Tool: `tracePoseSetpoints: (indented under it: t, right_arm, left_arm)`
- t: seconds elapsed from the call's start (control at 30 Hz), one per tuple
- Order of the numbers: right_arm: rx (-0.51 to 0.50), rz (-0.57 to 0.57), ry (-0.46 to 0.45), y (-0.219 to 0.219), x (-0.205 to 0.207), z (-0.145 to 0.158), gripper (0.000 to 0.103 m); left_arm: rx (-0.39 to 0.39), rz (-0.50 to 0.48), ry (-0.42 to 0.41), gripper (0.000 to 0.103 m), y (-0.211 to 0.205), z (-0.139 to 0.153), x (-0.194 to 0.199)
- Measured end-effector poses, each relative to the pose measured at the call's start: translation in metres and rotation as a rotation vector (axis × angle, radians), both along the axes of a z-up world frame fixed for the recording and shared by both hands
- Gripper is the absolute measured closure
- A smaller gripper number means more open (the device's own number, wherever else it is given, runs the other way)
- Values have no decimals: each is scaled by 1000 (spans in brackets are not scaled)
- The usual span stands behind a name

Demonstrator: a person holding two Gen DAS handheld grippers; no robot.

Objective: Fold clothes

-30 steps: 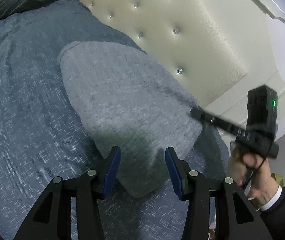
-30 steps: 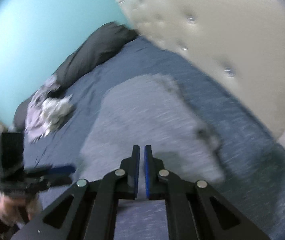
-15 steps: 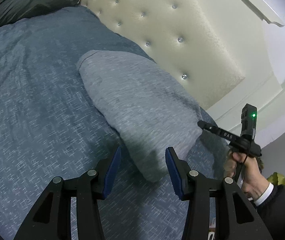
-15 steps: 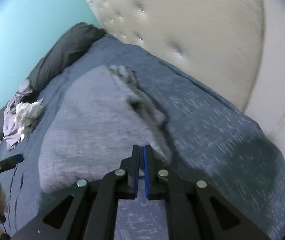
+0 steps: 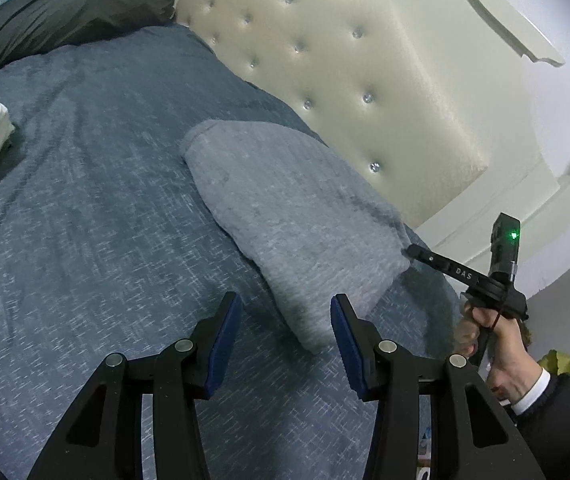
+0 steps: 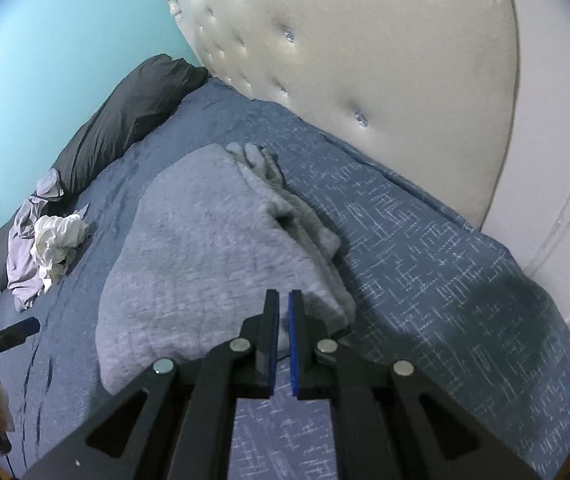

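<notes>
The bed point(image 5: 85, 220), under a blue-grey crosshatch cover, fills both views, with a cream tufted headboard point(image 5: 325, 60) at 1 o'clock in the left wrist view. A dark pillow point(image 5: 65, 4) lies at 11 o'clock. The folded grey garment point(image 5: 297, 216) lies on the cover just beside the headboard, its long axis running from 11 toward 5 o'clock, loose layered edges facing the headboard. Crumpled white clothes point(image 6: 59, 240) sit at 9 o'clock, well apart. The left gripper point(image 5: 287, 336) has fingers spread, empty, over the garment's near corner. The right gripper point(image 6: 283, 332), marked "DAS", has fingers pressed together at the garment's edge, pinching nothing visible.
</notes>
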State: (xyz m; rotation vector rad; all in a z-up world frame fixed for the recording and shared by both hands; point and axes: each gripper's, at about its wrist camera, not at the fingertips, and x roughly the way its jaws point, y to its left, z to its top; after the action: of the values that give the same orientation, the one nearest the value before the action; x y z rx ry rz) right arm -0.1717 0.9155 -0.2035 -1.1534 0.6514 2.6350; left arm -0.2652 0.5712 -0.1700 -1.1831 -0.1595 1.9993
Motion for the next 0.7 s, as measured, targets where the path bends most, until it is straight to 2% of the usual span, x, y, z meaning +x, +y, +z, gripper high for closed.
tracePoseSetpoints:
  t: [0.5, 0.7]
  right_arm:
    - [-1, 71, 53, -69, -5, 47, 101]
    - [7, 61, 64, -94, -3, 68, 101]
  left_arm:
    - [0, 59, 50, 53, -47, 38, 21]
    - [-1, 73, 72, 53, -63, 54, 29]
